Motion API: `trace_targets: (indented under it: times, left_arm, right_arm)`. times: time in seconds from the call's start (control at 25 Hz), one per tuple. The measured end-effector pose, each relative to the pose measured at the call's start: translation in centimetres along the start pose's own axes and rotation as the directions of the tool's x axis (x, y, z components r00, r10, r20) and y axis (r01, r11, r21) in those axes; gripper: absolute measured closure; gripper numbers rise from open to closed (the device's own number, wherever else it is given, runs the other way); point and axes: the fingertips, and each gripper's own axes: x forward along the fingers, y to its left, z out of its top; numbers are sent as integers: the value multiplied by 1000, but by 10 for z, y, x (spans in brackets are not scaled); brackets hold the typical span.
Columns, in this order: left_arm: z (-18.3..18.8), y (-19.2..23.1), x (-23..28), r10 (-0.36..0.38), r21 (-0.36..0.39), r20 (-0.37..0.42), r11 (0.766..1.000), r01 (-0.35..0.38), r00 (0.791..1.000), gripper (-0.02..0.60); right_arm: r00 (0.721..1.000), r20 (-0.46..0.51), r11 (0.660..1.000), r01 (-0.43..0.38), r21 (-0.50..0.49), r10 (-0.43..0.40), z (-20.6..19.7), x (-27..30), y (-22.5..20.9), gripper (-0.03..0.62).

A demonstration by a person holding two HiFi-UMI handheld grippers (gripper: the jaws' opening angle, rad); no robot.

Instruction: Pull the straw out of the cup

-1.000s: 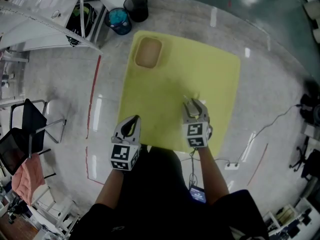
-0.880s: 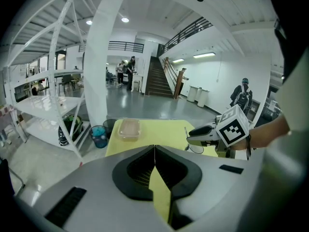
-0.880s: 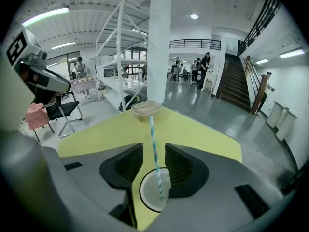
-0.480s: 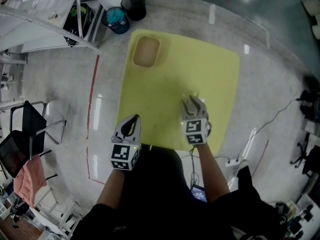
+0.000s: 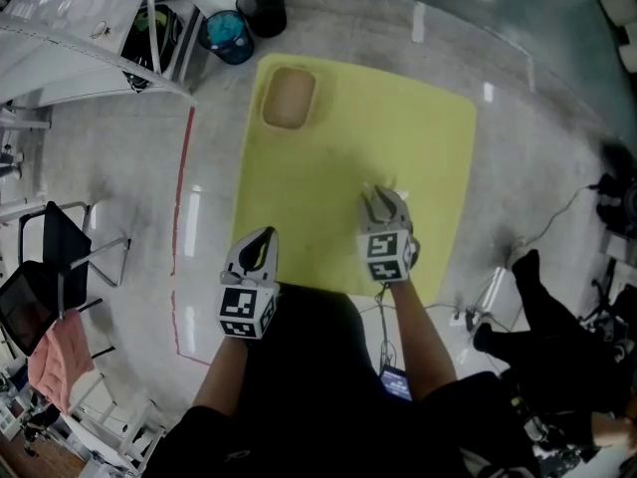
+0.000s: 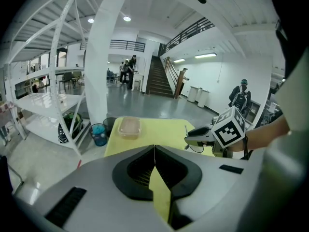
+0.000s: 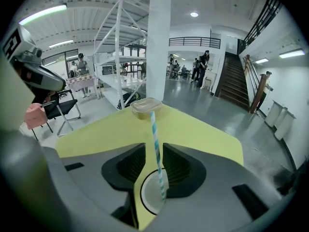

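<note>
A white cup (image 7: 152, 197) stands on the yellow table (image 5: 328, 157), with a teal-and-white striped straw (image 7: 155, 144) rising out of it. My right gripper (image 7: 154, 151) hangs over the cup with the straw between its jaws. The jaws have just been closing, and a small gap still shows on each side of the straw. In the head view this gripper (image 5: 383, 197) covers most of the cup. My left gripper (image 5: 261, 243) is shut and empty at the table's near edge. From it I see the right gripper (image 6: 193, 138) and the cup (image 6: 196, 149).
A lidded clear container (image 5: 289, 98) sits at the table's far left corner. A blue bin (image 5: 229, 36), a black bin (image 5: 267, 6) and white shelving (image 5: 80, 48) stand beyond it. A chair (image 5: 65, 247) is at the left. A passer-by's legs (image 5: 542, 317) are at the right.
A passer-by has walked into the lower right of the head view. Both grippers stay where they were.
</note>
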Motion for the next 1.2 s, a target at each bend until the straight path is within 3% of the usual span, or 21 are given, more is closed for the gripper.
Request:
trace_targets:
  times: [0.76, 1.2]
  left_arm:
    - [-8, 17, -11, 16, -20, 11, 1000, -16, 1000, 537]
    - [6, 13, -8, -15, -3, 32, 1000, 15, 999, 537]
  right_arm:
    - [999, -22, 997, 39, -60, -40, 1, 11, 1, 534]
    - [997, -2, 995, 79, -54, -79, 8, -1, -5, 558]
